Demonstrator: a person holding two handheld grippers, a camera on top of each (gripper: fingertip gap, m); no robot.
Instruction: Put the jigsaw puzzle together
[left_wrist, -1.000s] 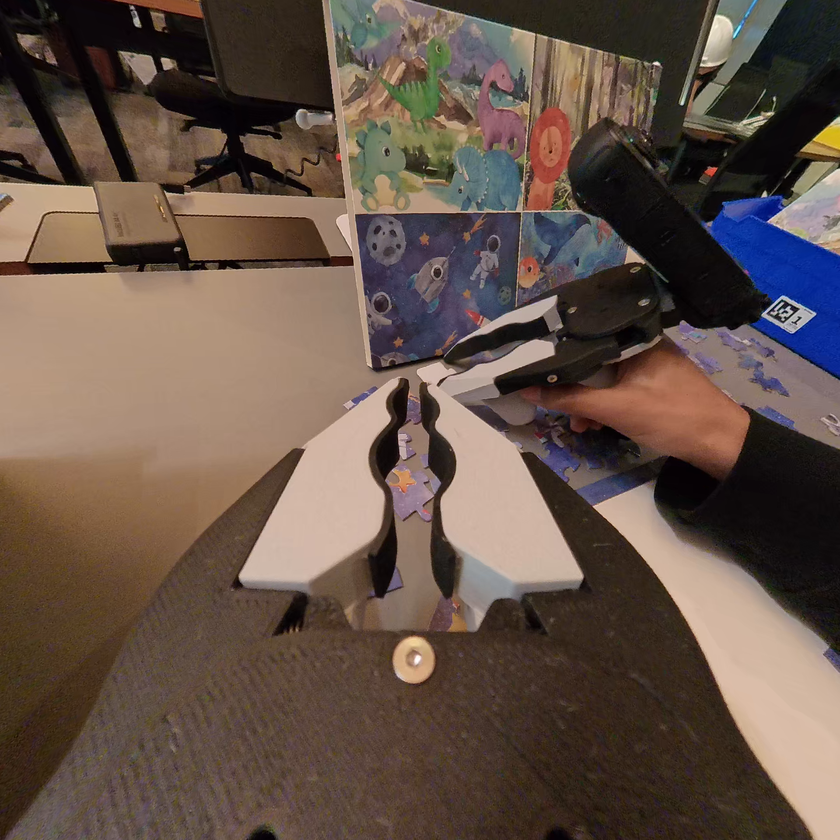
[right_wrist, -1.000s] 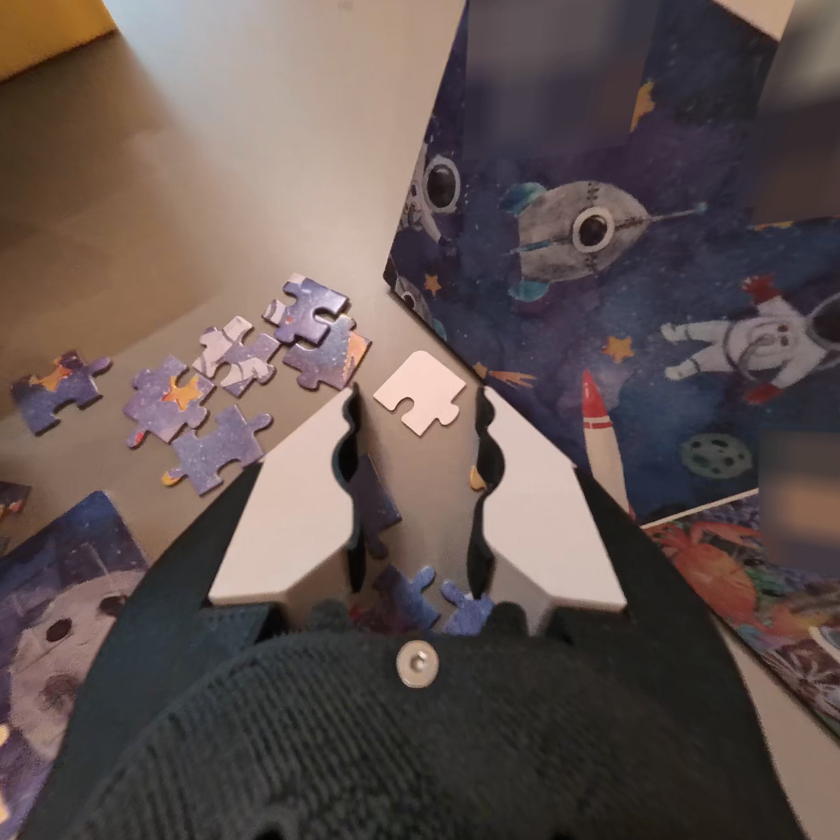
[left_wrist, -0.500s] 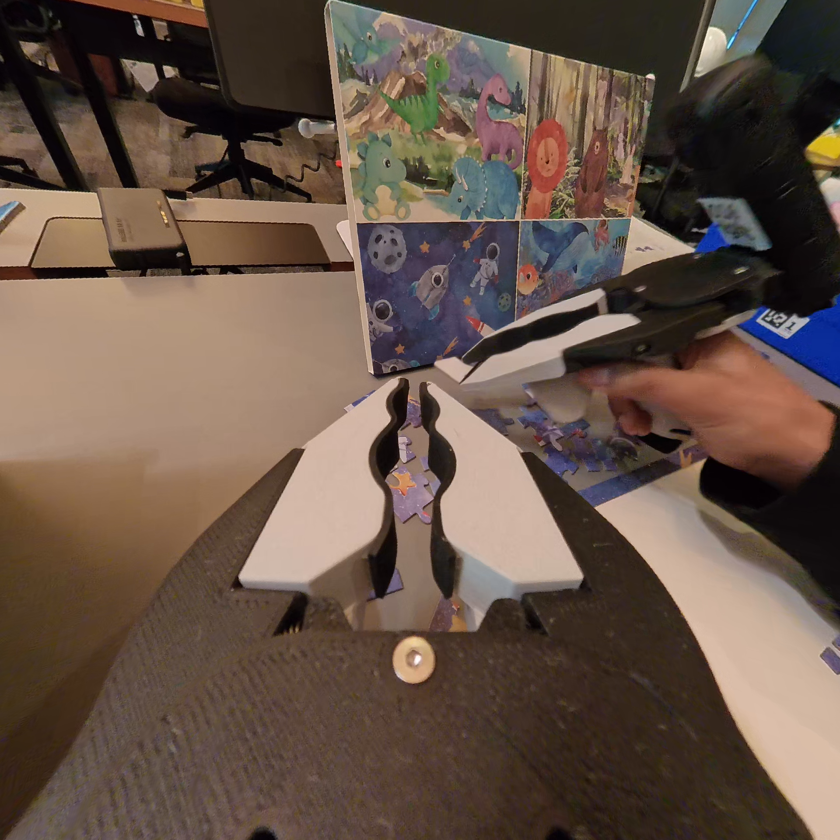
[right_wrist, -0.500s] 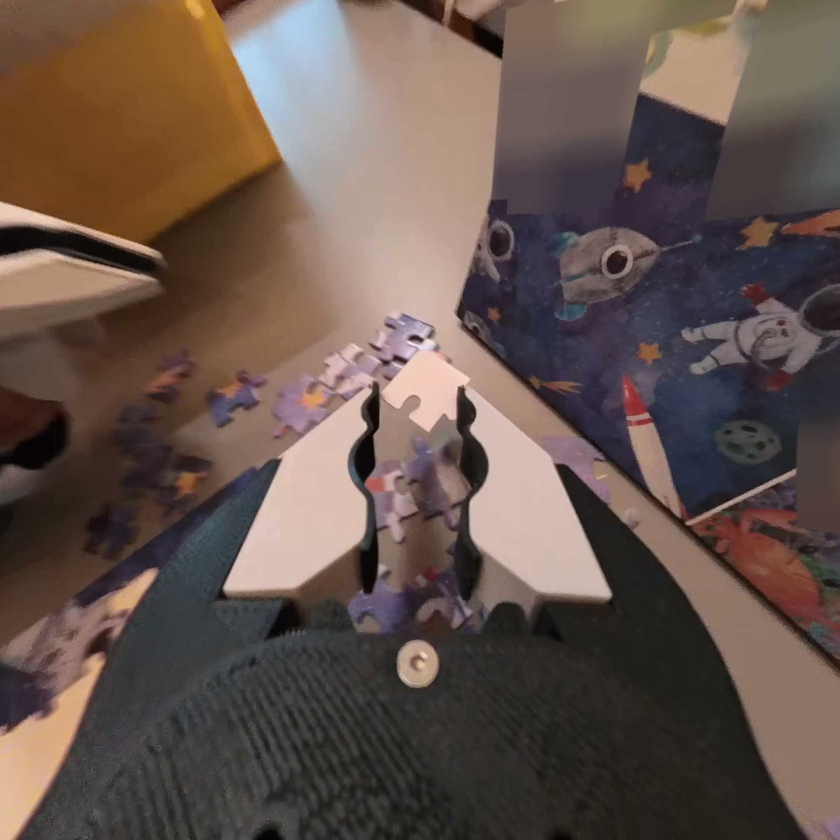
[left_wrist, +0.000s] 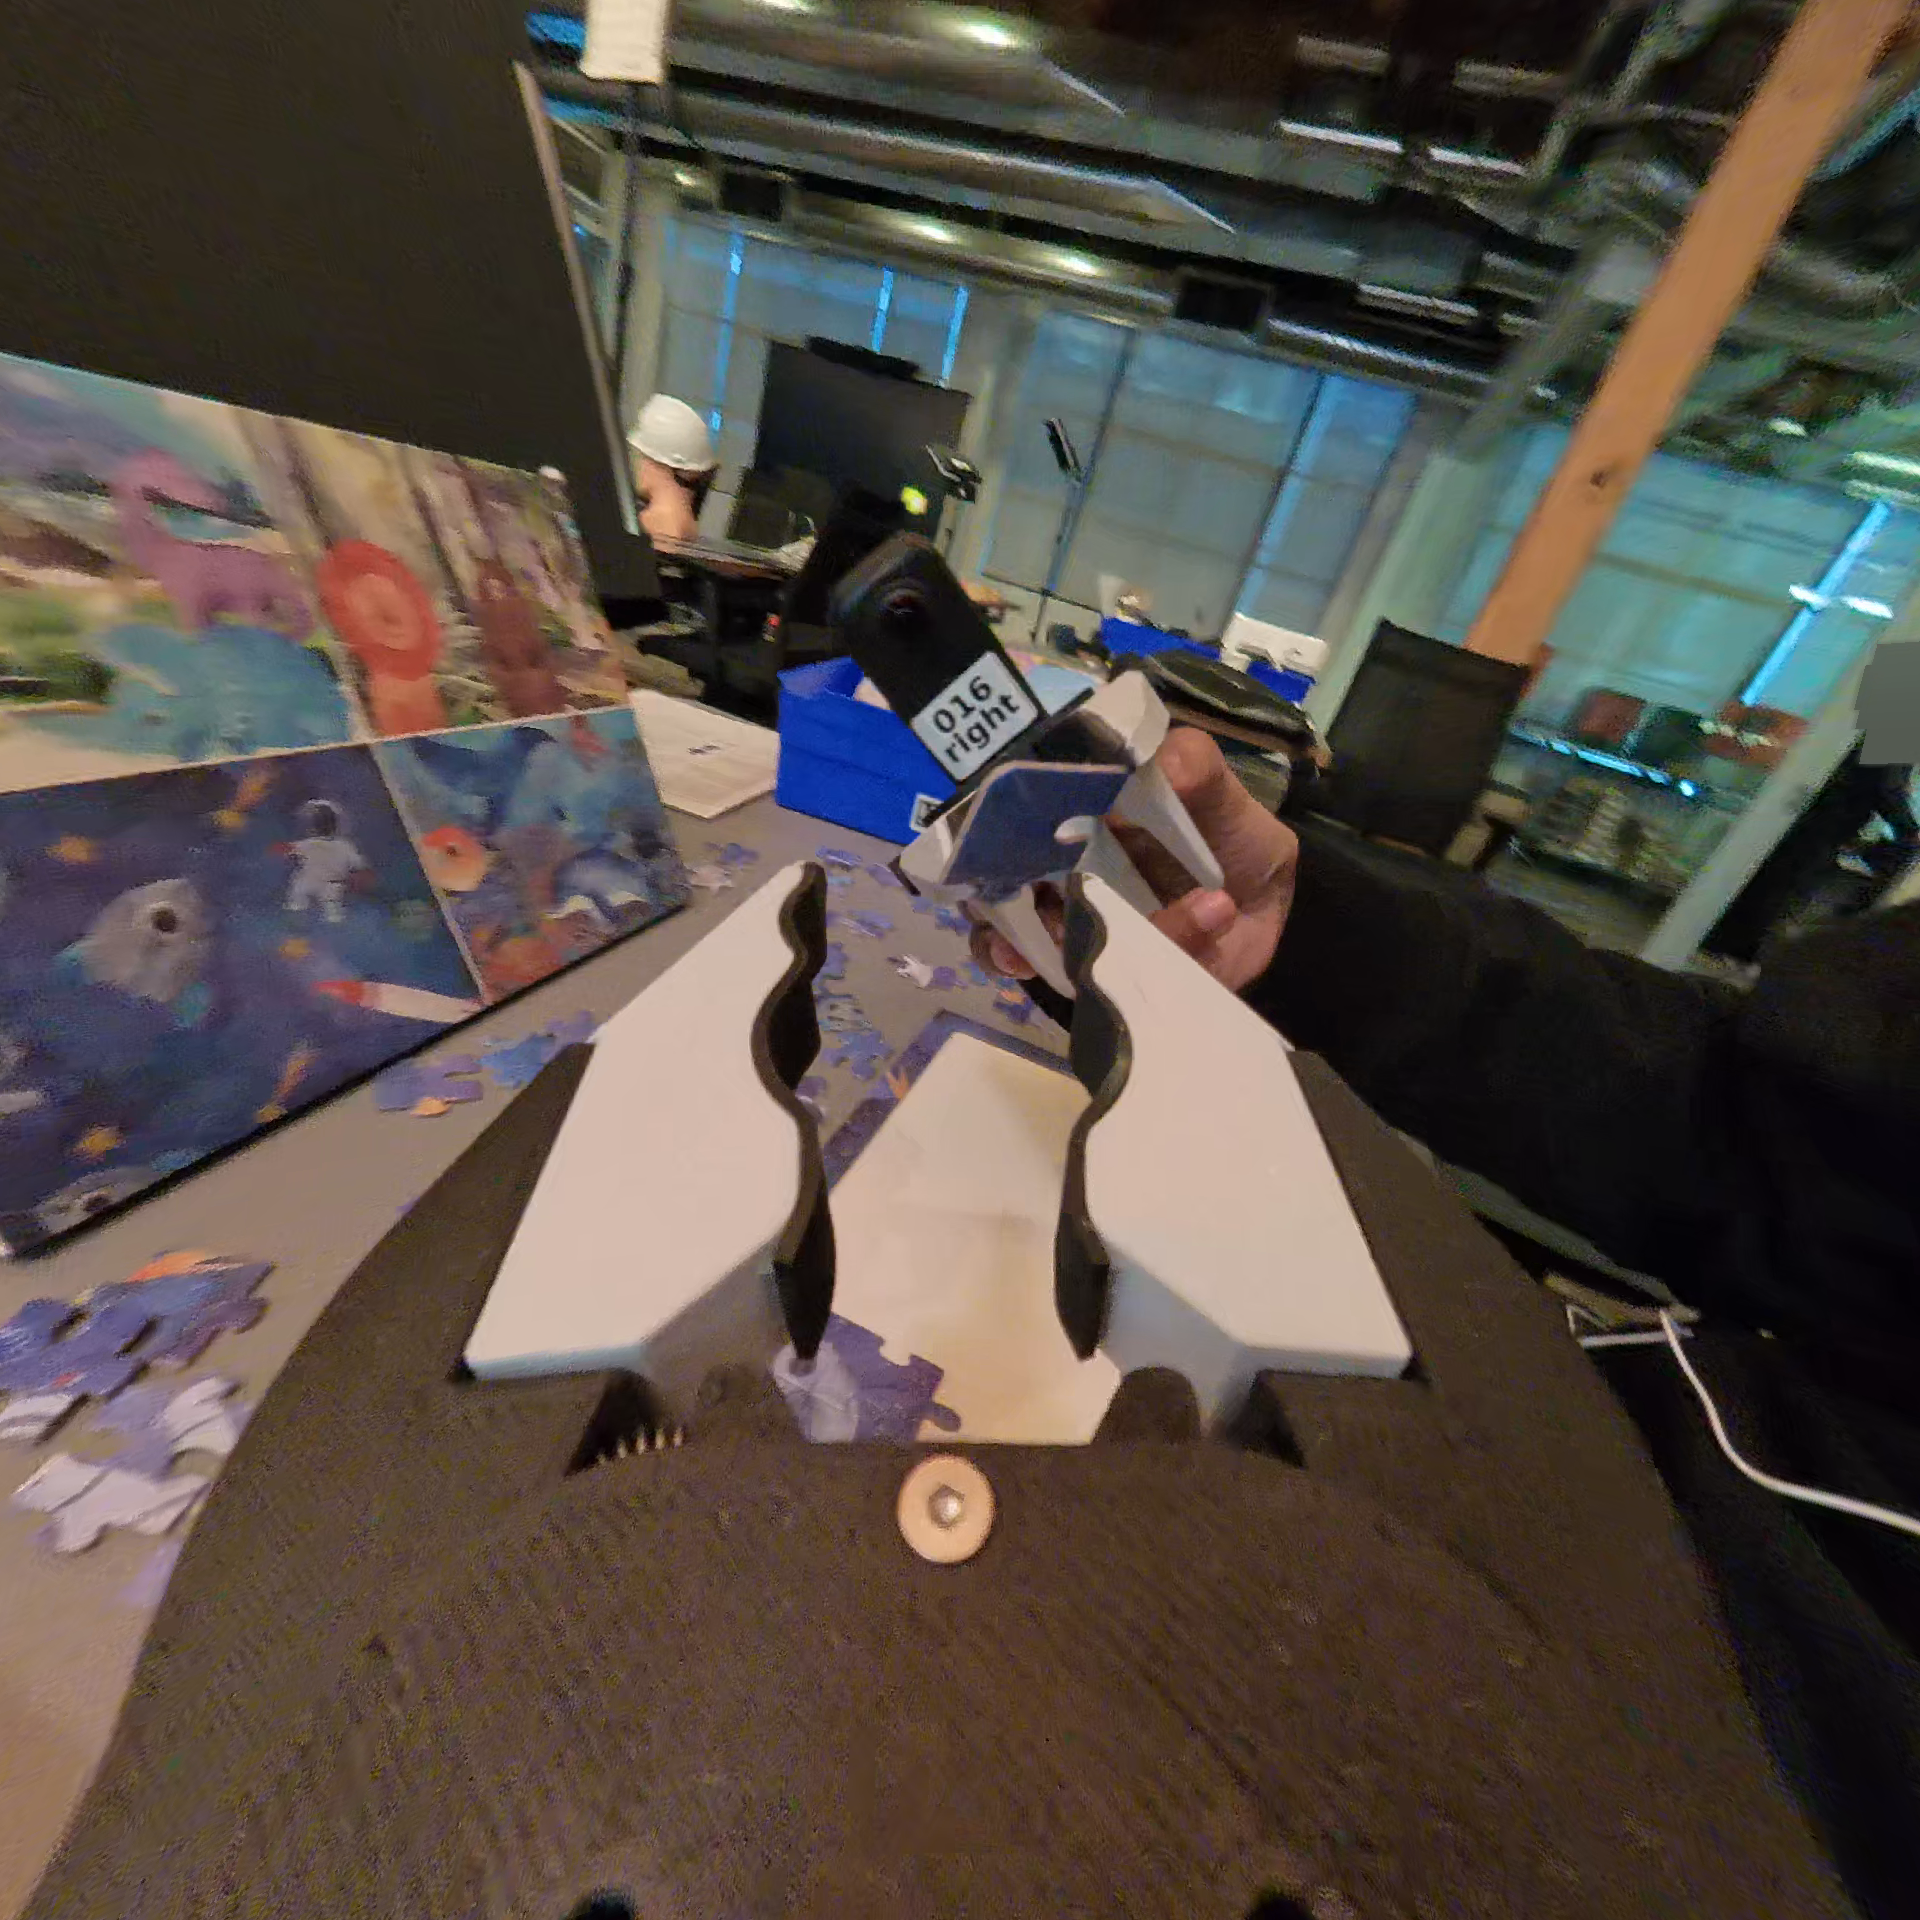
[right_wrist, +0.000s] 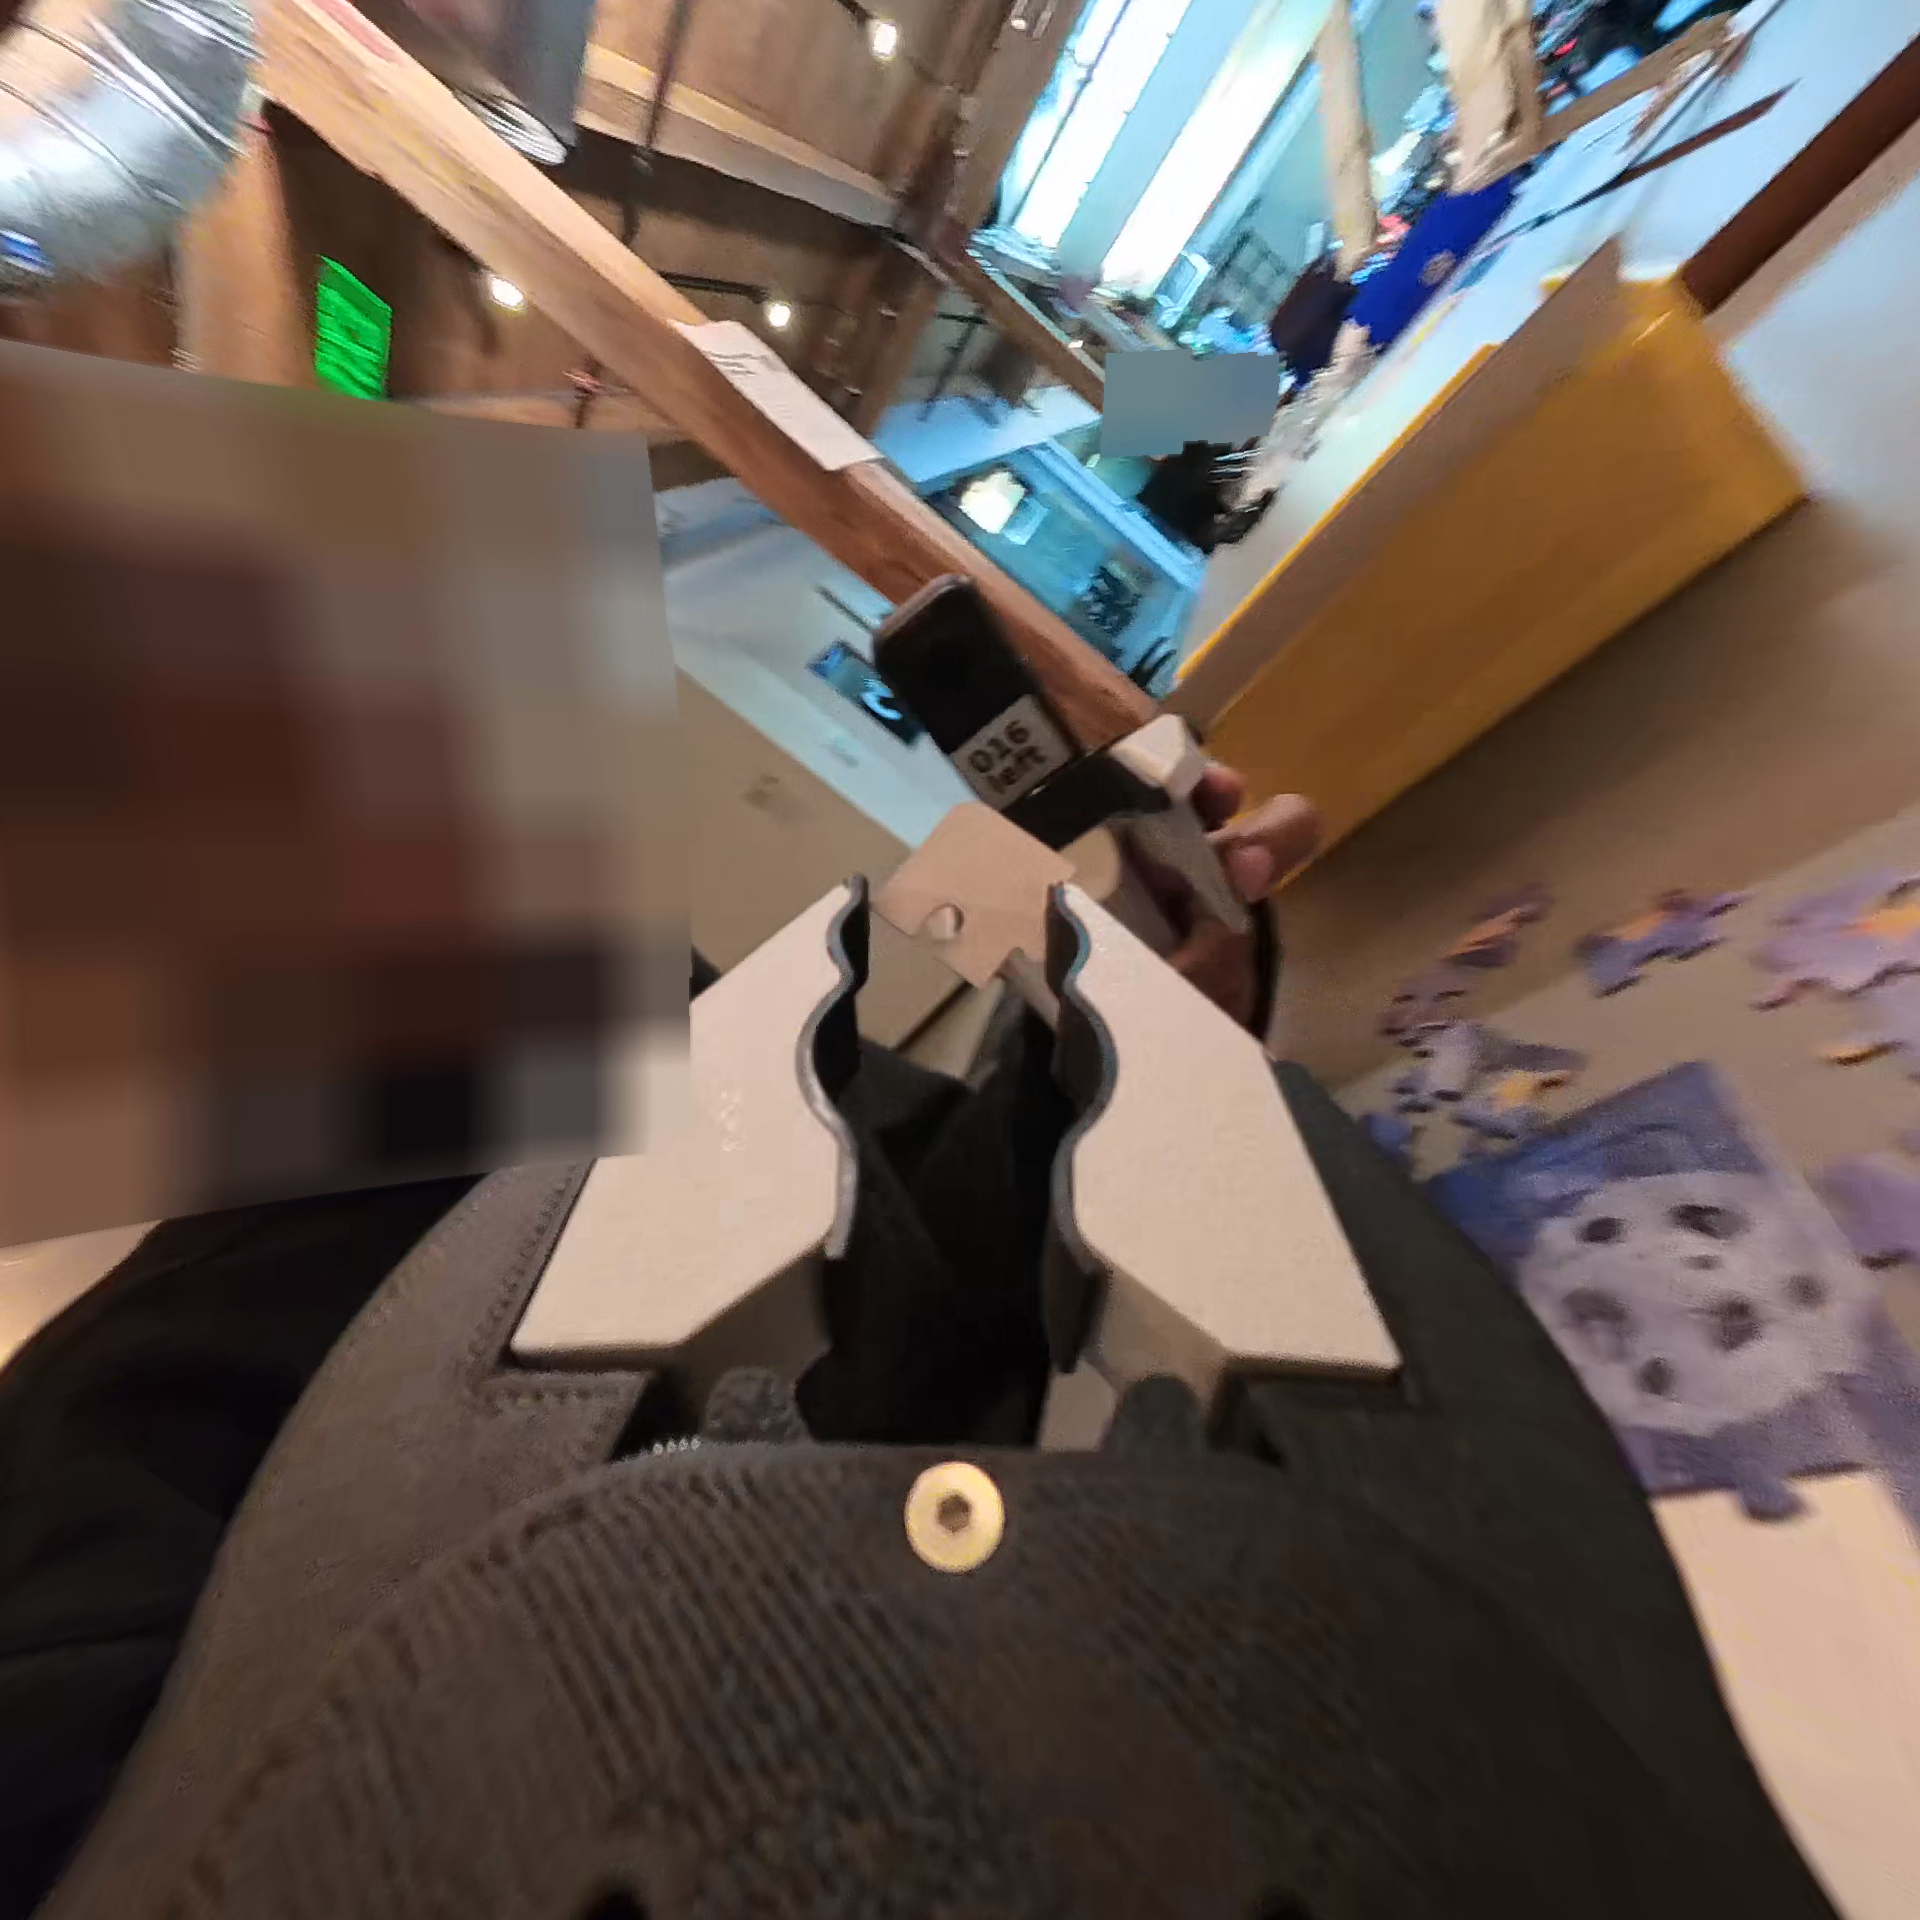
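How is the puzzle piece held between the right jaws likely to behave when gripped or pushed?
The puzzle piece looks like thin flat card: probably light and fairly stiff. Held only at its edges by the right gripper, it might pivot or slip. Pushed, it should slide, not roll.

dim indoor, cool window backlight | motion blur, worst right wrist view | fisheye edge bending
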